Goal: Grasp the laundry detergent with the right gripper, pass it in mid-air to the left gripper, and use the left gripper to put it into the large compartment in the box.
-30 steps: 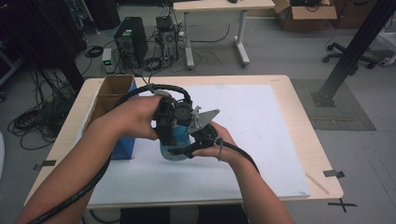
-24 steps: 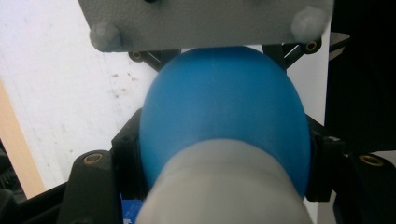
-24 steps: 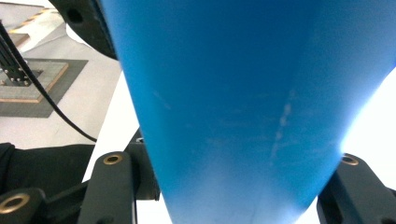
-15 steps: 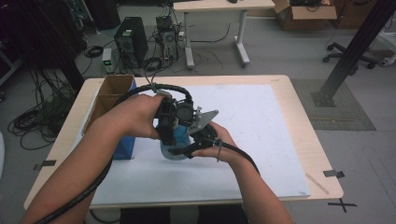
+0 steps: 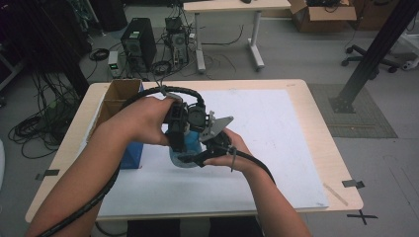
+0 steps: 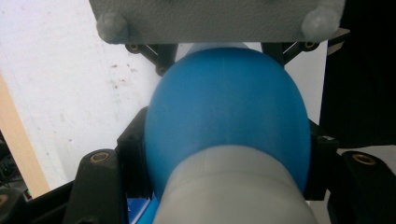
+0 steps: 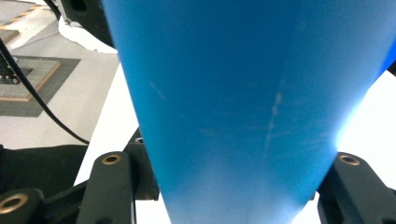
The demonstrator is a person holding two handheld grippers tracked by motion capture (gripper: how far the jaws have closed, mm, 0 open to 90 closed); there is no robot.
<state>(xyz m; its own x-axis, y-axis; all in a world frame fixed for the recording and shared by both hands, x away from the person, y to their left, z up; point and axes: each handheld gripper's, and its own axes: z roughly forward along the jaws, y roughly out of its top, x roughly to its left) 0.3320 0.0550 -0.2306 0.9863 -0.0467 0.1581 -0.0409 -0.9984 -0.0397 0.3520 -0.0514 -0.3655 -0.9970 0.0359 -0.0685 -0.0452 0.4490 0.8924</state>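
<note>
A blue bulb (image 5: pixel 186 149) with a pale grey end (image 6: pixel 233 186) is held just above the white mat (image 5: pixel 276 128), near the table's middle. My left gripper (image 5: pixel 177 132) comes at it from the left, and its jaws press the rounded blue body (image 6: pixel 226 126) on both sides. My right gripper (image 5: pixel 205 148) comes from the right, its grey three-cornered plate (image 5: pixel 217 126) on top. Its jaws clamp the tapering blue side (image 7: pixel 233 93). The two grippers sit close together, and the hands hide most of the bulb.
An open cardboard box (image 5: pixel 118 94) stands at the table's left, with a blue box (image 5: pixel 131 154) in front of it. Cables trail from both grippers toward the near edge. Wooden table edge (image 5: pixel 341 163) borders the mat on the right.
</note>
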